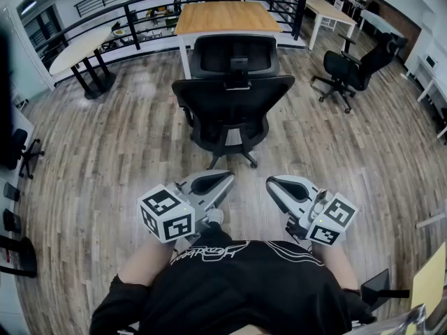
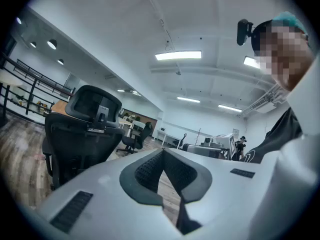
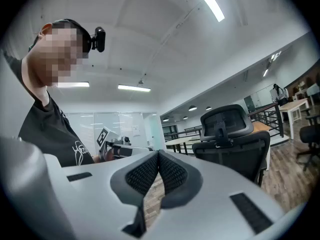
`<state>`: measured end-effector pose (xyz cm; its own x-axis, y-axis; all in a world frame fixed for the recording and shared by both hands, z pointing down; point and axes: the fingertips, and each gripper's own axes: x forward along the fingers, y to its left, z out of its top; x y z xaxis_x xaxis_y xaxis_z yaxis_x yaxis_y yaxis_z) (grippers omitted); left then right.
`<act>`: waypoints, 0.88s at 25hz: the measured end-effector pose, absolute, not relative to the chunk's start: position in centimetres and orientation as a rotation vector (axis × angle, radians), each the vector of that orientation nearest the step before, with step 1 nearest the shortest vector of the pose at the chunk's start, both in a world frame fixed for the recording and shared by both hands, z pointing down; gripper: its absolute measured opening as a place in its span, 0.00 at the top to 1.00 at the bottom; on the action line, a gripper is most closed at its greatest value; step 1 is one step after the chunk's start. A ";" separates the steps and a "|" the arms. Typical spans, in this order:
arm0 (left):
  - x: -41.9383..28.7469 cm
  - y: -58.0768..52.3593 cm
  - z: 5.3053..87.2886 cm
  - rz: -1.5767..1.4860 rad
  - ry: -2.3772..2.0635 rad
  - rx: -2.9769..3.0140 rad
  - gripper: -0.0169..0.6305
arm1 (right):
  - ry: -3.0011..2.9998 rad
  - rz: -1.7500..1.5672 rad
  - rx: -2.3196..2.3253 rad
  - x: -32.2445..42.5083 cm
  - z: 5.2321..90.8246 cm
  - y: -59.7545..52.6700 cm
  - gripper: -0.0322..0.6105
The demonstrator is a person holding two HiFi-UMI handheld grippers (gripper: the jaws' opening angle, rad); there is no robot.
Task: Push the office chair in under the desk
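A black mesh office chair [image 1: 234, 96] is seen in the upper middle of the head view, standing on the wood-plank floor [image 1: 105, 166] with its backrest and headrest turned towards the person. Its seat is directed at the wooden tabletop on white legs [image 1: 225, 17] behind it. The chair is judged to be pulled out: its base and seat are seen on open floor in front of the tabletop's near edge, with only the headrest overlapping that edge in the picture. This orientation is favourable, since a push on the backrest would send the seat straight under the tabletop.

The left claw [image 1: 227, 179] and the right claw [image 1: 270, 182] are held side by side at the lower middle of the frame, close to the person's body and well apart from the chair. Both are pointed level at the chair's back. In each claw's own view the two jaws are seen pressed together with nothing between them, so neither has hold of anything. This closed state is judged to suit the task, as blunt tips are offered for pushing, not gripping. No contact with the chair is made yet, and the push is judged not to have begun
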<state>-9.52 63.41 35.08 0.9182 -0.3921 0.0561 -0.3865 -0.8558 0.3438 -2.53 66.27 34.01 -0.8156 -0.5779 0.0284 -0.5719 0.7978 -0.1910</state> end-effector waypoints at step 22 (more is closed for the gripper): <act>-11.1 50.7 39.2 0.168 -0.742 2.786 0.96 | 2.842 -0.406 -1.252 0.6 37.6 53.3 0.89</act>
<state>-11.06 50.74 39.16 0.8634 -0.4732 0.1748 -0.5023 -0.8382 0.2124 0.55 53.27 37.60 -0.6805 -0.7267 0.0942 -0.7240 0.6469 -0.2393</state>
